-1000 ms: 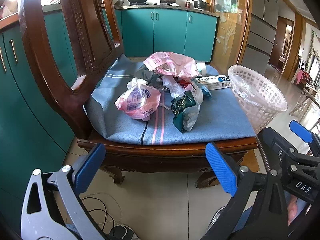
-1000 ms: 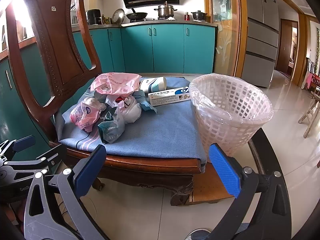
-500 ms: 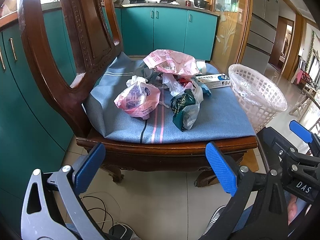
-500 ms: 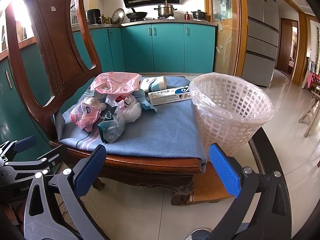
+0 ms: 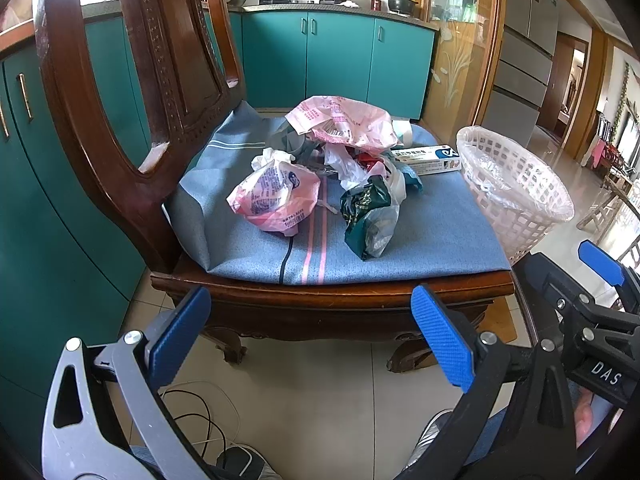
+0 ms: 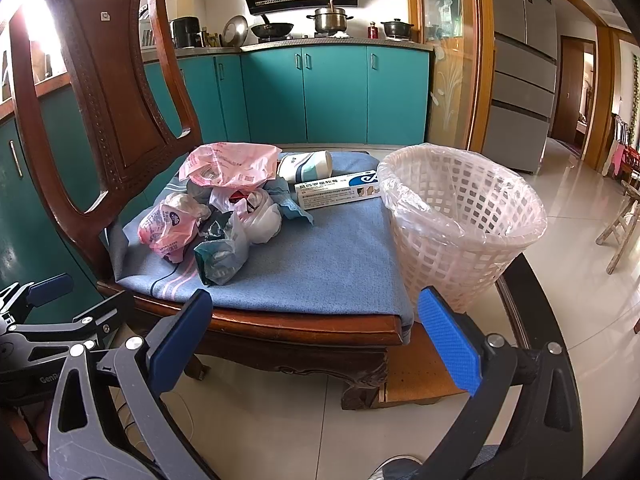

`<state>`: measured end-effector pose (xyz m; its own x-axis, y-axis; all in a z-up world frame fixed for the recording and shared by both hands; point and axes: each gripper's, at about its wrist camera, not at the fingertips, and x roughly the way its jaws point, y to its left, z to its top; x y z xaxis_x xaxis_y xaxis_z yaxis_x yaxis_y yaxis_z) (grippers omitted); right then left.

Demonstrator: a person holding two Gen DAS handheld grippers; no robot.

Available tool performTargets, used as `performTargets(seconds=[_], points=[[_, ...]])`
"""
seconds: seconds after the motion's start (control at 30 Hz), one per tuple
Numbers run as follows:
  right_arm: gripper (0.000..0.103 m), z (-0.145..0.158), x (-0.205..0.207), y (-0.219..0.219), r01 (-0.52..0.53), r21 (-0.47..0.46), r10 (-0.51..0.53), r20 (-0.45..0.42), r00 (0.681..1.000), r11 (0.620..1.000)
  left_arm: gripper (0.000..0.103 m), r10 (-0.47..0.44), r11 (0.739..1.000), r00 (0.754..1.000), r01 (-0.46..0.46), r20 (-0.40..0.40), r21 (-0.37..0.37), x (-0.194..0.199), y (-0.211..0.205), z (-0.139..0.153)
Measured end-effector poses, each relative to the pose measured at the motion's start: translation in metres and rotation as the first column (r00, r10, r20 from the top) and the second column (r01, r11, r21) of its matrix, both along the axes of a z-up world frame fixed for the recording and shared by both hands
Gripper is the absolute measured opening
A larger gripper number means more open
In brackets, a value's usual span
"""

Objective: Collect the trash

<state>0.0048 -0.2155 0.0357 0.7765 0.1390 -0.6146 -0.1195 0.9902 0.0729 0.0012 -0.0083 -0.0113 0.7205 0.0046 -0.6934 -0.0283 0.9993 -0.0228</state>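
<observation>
Since basket looks empty (liner only), nothing collected yet: trash pile sits on chair cushion ahead of both tongs, left gripper and right gripper gaping, empty.

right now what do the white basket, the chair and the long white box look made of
The white basket looks like moulded plastic: an open lattice wall, with a thin, glossy clear bag lining it. The chair seems to be dark varnished wood, with carved beading and a shine on the backrest. The long white box is probably printed cardboard, given its sharp, flat edges.
</observation>
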Motion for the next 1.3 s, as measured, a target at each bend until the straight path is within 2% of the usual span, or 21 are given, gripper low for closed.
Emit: performTargets(seconds=[1.3], points=[[0.1,-0.0006,-0.0002,-0.0002,-0.001,-0.002,0.001,-0.004,1.0,1.0,0.1,-0.007,1.0,1.0,0.007,-0.015,-0.001,0.0035,0.0023,-0.0006]])
